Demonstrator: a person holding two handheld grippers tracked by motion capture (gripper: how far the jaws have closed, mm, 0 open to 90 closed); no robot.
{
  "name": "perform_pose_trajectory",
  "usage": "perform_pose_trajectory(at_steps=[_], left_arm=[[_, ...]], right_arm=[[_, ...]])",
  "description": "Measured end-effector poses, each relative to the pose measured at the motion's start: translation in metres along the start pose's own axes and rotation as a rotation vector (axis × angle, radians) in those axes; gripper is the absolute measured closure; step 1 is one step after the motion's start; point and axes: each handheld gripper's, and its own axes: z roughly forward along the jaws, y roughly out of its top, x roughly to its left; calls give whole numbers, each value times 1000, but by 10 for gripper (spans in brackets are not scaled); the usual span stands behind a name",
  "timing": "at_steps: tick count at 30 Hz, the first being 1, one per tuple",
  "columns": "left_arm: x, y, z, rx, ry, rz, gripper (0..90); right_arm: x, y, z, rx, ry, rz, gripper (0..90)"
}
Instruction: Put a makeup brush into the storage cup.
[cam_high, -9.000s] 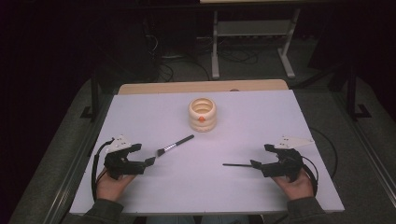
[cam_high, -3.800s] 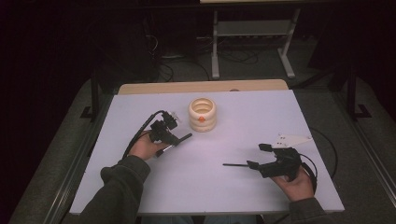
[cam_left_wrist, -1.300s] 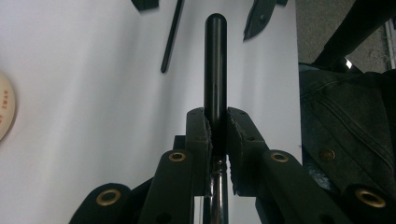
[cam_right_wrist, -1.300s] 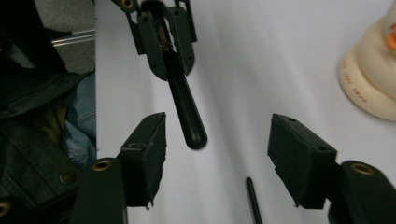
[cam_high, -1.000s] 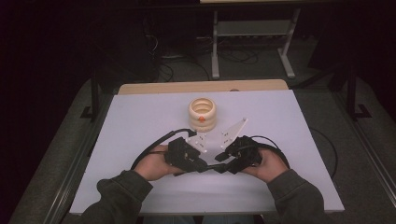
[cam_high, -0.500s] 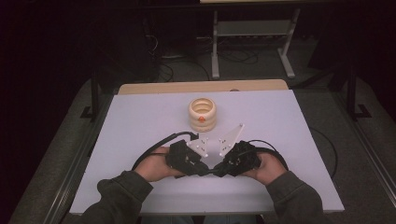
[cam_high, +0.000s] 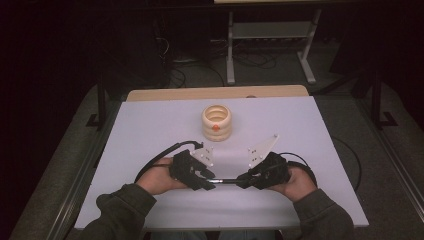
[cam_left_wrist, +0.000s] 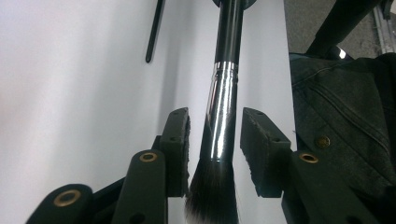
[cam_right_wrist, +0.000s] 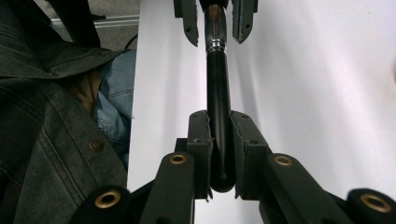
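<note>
A makeup brush (cam_high: 226, 181) hangs level between the two grippers near the front edge of the white table (cam_high: 150, 125), its bristle end toward the left gripper (cam_high: 207, 182) and its black handle end toward the right gripper (cam_high: 243, 181). In the right gripper view the rounded butt of the handle (cam_right_wrist: 219, 140) sits pressed between both black jaws, which are drawn narrow upon it, so this tool bears the brush. In the left gripper view the chrome ferrule (cam_left_wrist: 222, 116) passes between the jaws with a gap of table showing on each side; these jaws stand parted around the brush and do not clamp it, though contact lower down at the bristles (cam_left_wrist: 212, 191) cannot be ruled out from this angle. Beyond the left gripper's tips a second thin black stick-like item (cam_left_wrist: 154, 30) lies on the table, its kind too small to tell. Farther ahead of both tools, well apart from them, stands a cream ribbed holder (cam_high: 216, 121) with an open top.

The step in hand appears to be a hand-over of the brush from one gripper to the other, the right having taken hold. The next move probably calls for drawing the left tool straight back along the brush's axis, clear of the bristles, before the right carries it, perhaps toward the holder.
</note>
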Motion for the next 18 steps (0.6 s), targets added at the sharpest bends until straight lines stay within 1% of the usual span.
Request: perform_pose_trajectory(at_steps=[2,4,5,9,11,12,13,14,15,17,18], left_arm=[[0,0,0,1,-5,3,701],[0,0,1,4,-4,-1,706],[1,-1,2,-2,-6,-8,707],[1,-1,4,5,-23,0,741],[-2,-1,5,15,-26,12,752],[-3,0,5,21,-23,20,755],[-4,0,6,24,-26,17,757],[-4,0,6,40,-28,26,759],[-6,0,7,42,-30,19,761],[-6,-1,8,64,-30,23,761],[-6,0,8,79,-25,32,762]], right_arm=[[1,0,1,-5,-2,-4,781],[1,-1,1,-7,1,-7,781],[1,-2,1,-9,1,-4,781],[0,-4,4,-15,2,-10,780],[0,-5,5,-15,14,-5,780],[1,-5,6,-8,15,-8,779],[1,-5,7,-2,16,-4,776],[1,-4,8,4,25,2,771],[1,-3,9,13,25,7,762],[2,-1,13,36,13,19,691],[2,0,15,51,7,28,682]])
